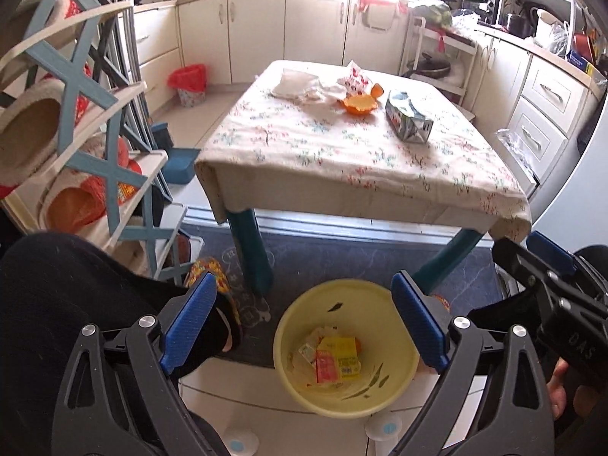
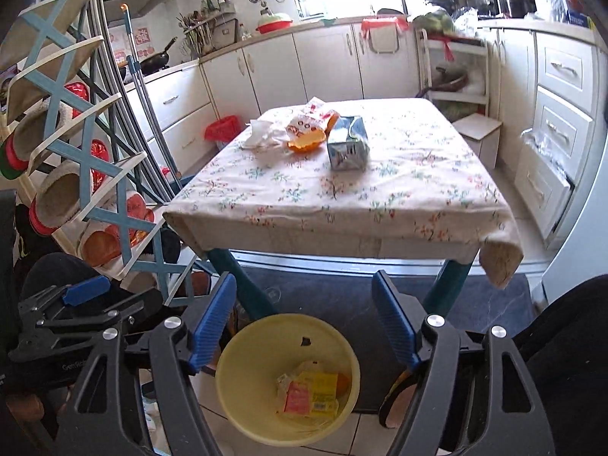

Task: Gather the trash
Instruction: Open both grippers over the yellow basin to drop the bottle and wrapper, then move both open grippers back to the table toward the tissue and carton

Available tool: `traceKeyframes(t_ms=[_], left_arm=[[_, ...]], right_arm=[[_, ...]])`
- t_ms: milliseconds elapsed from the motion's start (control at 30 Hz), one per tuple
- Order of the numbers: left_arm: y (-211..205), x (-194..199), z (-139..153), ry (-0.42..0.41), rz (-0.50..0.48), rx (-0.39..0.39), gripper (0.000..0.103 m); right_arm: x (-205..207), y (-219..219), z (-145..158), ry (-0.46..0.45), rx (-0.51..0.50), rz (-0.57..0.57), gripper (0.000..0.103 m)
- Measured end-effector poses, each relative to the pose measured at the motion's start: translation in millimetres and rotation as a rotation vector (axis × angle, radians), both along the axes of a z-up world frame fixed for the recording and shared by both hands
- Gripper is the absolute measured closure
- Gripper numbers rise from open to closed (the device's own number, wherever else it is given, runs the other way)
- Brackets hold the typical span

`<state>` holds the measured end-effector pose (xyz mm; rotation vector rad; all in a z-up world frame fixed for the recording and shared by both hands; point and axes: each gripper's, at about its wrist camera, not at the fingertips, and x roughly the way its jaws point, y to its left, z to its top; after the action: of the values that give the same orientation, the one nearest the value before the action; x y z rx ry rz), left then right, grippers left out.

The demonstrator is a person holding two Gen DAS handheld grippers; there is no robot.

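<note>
Left hand-held gripper (image 1: 300,321): jaws wide, nothing between them.
Right hand-held gripper (image 2: 304,321): jaws wide, empty.
Round yellow plastic bin (image 1: 288,342): on the floor below both, with yellow and red wrappers (image 1: 334,357) inside.
Counter (image 1: 342,159): silver carton (image 1: 408,119) and orange peel (image 1: 359,104), well apart from both.

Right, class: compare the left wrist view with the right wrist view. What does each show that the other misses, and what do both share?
Only the left wrist view shows the blue dustpan on the floor. Only the right wrist view shows the mop handle and the black wok on the stove. Both share the yellow bin holding wrappers, the table with its carton, and open, empty jaws on the left gripper and right gripper.
</note>
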<state>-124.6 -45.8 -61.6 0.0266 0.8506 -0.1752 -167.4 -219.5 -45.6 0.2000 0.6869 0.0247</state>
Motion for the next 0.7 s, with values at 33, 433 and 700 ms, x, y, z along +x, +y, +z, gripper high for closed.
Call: traceKeyframes(t_ms=[33,433,700], left_arm=[[0,4,3,-0.007,0.001,-0.002,0.014],[-20,157,30,-0.034,0.047,-0.022,0.012],[-35,271,-21,0.113,0.056,-0.002,0.012]], right_arm=[[1,-1,2,-0.005,-0.002,0.001,0.029],[94,-25,46,-0.048,-0.046,-0.004,0.027],[171,-50,46,-0.017,-0.033,-0.009,0.027]])
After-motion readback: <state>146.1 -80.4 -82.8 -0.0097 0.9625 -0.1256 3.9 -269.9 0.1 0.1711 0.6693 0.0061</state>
